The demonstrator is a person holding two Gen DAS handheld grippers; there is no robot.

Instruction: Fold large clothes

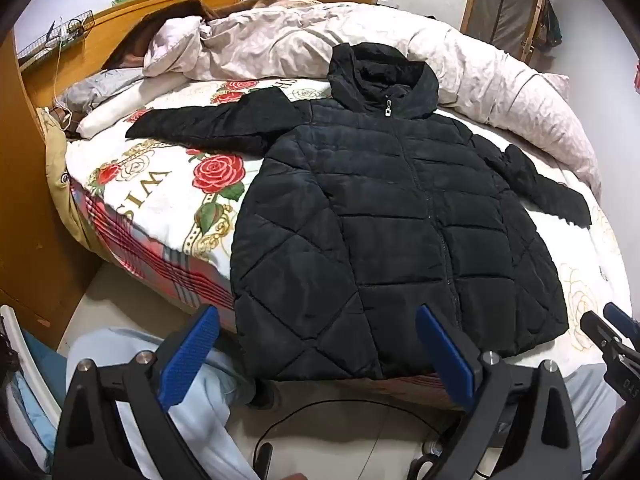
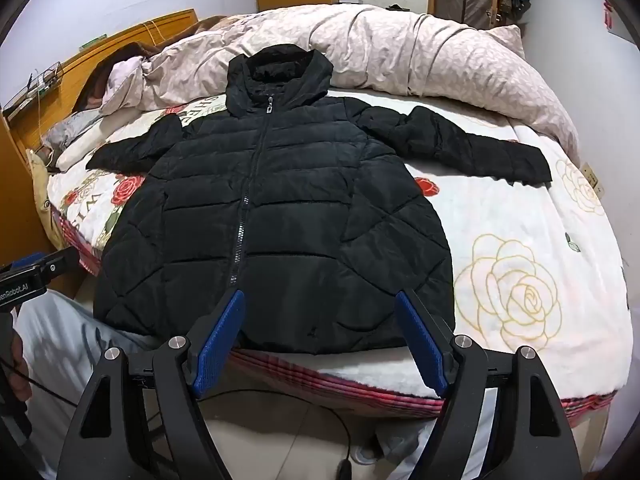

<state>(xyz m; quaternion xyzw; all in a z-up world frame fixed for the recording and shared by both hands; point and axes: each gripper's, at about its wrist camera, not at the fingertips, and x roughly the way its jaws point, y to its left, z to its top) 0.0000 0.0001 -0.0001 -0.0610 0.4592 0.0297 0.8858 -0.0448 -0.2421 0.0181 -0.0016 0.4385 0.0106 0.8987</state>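
Black quilted puffer jacket (image 1: 400, 220) with a hood lies spread flat, front side up and zipped, on the white blanket printed with red and cream roses (image 2: 520, 248) that covers the bed. Its hem reaches the near edge of the mattress, and its hood (image 2: 278, 76) points toward the far side, where it touches the crumpled pale pink patterned duvet (image 2: 400, 52).

At the far left stands the orange wooden headboard (image 1: 168, 8), with a wire rack (image 1: 56, 40) fixed to it. Near it, grey and white pillows (image 1: 104, 96) lie at the head of the bed. The jacket's left sleeve (image 1: 208, 124) stretches out flat toward those pillows. A red plaid sheet (image 1: 160, 256) shows along the near left edge of the mattress, under the blanket.

The left gripper (image 1: 316, 356) hangs off the near edge of the bed, close to the jacket's hem at its left corner, its blue-padded fingers (image 1: 188, 356) spread wide apart with nothing between them. The right gripper (image 2: 320, 340) hovers likewise just near the middle of the hem, its blue pads (image 2: 218, 344) also wide apart and holding nothing.

To the right, the jacket's other sleeve (image 2: 480, 148) lies stretched out across the blanket. A black cable (image 2: 320, 412) runs over the pale floor below the grippers.
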